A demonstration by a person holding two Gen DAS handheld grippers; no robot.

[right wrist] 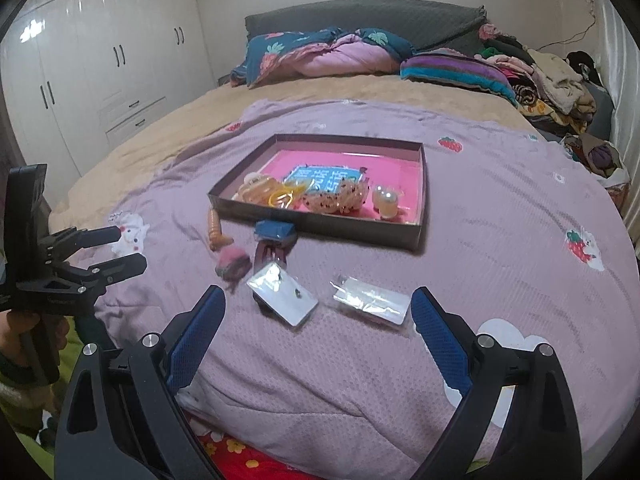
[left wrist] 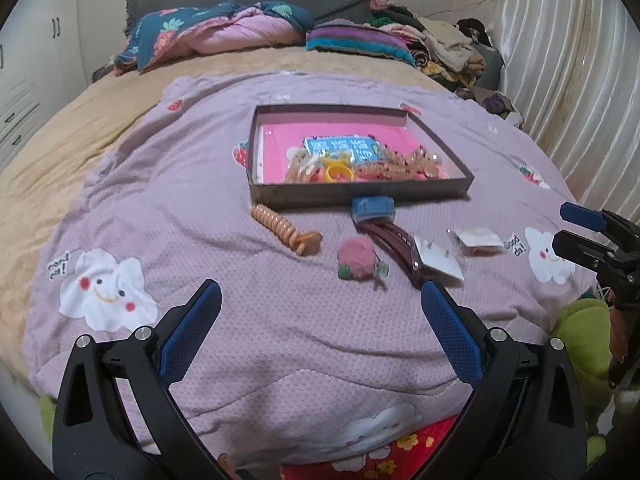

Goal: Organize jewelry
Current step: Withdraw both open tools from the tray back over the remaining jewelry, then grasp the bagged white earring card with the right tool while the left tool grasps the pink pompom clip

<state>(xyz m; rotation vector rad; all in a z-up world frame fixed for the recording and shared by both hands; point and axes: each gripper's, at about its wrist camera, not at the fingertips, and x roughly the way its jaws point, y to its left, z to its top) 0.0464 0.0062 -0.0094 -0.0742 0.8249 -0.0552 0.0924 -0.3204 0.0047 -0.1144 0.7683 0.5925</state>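
Lilac quilted blanket (left wrist: pixel 248 320) carries everything. Dark shallow tray (left wrist: pixel 360 194) with pink lining sits mid-frame in both views, already holding a yellow ring (left wrist: pixel 338 171), beaded pieces and a blue printed card (left wrist: pixel 340 148).

Loose items lie in a row in front of the tray's near wall:
- orange spiral hair tie (left wrist: pixel 286 230), left of centre in the left wrist view, long axis running diagonally toward lower right
- blue clip (left wrist: pixel 372 206), touching or just beside the tray's near wall, can't tell which
- maroon barrette (left wrist: pixel 394 246), long axis diagonal, from the blue clip down toward lower right
- pink pompom (left wrist: pixel 356 262), centre frame
- two clear earring packets: first packet (right wrist: pixel 282 298) overlapping the barrette end, second packet (right wrist: pixel 370 300) just right of it

Left gripper (left wrist: pixel 320 290): jaws spread wide, nothing between them, hovering short of the pompom. Right gripper (right wrist: pixel 318 294): jaws also spread wide, holding nothing; both packets sit in the space ahead of its fingertips, the second packet close to its right finger.

Judgement: right hand is nearer the packets; the left is nearer the pompom and the hair tie. The second packet lies flat, long axis roughly crosswise to the right jaws, so I'd expect a low approach pinching across its short side. Thin, slippery plastic on soft fabric — risk of catching blanket along with it.
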